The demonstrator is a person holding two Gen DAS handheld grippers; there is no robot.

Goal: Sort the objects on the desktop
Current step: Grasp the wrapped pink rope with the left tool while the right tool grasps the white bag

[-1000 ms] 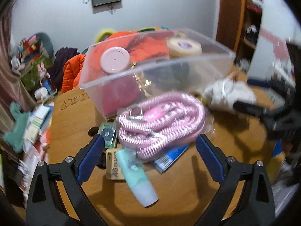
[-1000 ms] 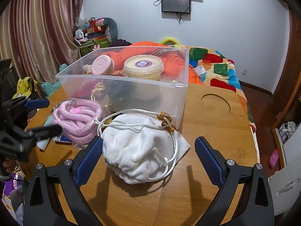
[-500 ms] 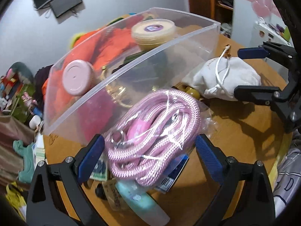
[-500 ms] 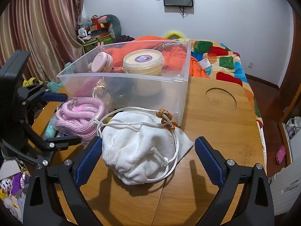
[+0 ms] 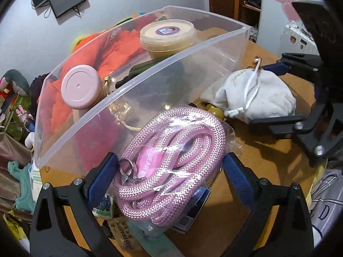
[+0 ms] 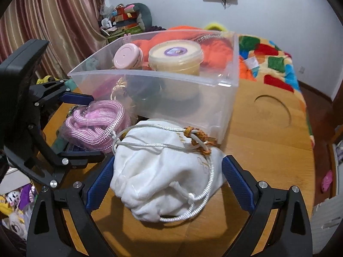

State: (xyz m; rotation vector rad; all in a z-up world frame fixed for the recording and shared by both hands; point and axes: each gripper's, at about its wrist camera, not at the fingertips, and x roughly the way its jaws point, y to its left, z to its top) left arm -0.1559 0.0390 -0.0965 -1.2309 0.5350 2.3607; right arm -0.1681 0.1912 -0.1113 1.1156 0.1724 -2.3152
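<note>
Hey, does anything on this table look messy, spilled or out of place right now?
Nothing is spilled or broken. The bagged pink rope lies piled on a blue packet and other small items instead of flat on the table, and yellow beads peek out beside the white drawstring pouch.

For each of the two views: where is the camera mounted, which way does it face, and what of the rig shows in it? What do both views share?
Left wrist: on the left tool, facing the bagged pink rope; own open fingers show, right tool at right.
Right wrist: on the right tool, facing the white drawstring pouch; own open fingers show, left tool at left.
Shared: rope, pouch, clear plastic bin, wooden table.
</note>
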